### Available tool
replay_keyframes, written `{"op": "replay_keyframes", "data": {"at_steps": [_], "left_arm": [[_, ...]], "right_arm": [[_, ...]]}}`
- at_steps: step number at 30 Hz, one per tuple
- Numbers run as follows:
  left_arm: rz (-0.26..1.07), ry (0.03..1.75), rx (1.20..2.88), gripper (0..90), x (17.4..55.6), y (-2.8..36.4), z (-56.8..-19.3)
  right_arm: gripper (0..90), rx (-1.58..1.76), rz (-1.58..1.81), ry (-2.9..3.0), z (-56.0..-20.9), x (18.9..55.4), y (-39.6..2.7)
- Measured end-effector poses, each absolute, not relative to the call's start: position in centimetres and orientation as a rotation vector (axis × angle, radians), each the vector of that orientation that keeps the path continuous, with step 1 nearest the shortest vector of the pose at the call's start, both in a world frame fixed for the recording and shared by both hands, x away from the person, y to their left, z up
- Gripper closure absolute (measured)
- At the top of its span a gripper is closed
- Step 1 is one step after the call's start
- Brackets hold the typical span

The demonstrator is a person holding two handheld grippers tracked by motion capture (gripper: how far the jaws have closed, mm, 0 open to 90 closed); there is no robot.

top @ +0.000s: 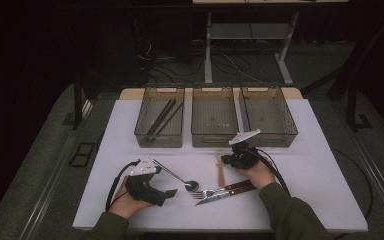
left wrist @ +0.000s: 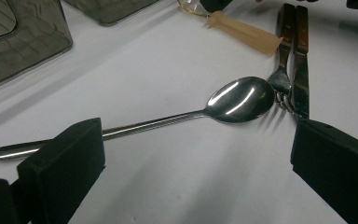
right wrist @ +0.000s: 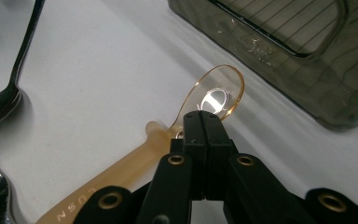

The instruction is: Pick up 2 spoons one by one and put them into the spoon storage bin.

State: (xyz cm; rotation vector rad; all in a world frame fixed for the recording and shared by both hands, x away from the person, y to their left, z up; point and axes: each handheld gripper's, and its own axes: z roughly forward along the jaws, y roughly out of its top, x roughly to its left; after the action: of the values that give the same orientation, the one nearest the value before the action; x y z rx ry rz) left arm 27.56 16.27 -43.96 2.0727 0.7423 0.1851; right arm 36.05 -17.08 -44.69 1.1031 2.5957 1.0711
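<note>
At centre frame of the high view, on the white table (top: 305,165), lies an amber plastic spoon (top: 220,167), just below the middle bin (top: 214,117). The right gripper (top: 231,159) sits over it; in the right gripper view its jaws are pressed fully together above the spoon's neck (right wrist: 168,133), though whether they pinch it cannot be told. Lower left, the left gripper (top: 172,193) stands wide open, holding nothing, a steel spoon (left wrist: 191,112) between its jaws. That view shows a fork (left wrist: 282,74) and knife (left wrist: 300,70) touching the bowl. Chopsticks (top: 162,117) lie in the upper-left bin.
</note>
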Motion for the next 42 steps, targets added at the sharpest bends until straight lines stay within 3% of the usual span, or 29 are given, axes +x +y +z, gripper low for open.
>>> {"op": "replay_keyframes", "data": {"at_steps": [22,26,33,42], "left_arm": [[0.175,0.742,2.079,2.1,27.5,16.3,-44.0],[0.173,0.743,2.078,2.1,27.6,16.2,-44.0],[0.175,0.742,2.084,2.1,27.5,16.1,-44.0],[0.177,0.744,2.081,2.1,27.6,16.2,-44.0]], "right_arm": [[89.4,0.998,1.085,2.686,-44.5,36.9,-12.8],[81.8,1.022,1.134,2.657,-43.5,36.5,-13.8],[60.9,1.018,1.167,2.648,-41.9,34.4,-15.4],[51.3,0.974,1.131,2.715,-42.5,31.3,-15.5]]}}
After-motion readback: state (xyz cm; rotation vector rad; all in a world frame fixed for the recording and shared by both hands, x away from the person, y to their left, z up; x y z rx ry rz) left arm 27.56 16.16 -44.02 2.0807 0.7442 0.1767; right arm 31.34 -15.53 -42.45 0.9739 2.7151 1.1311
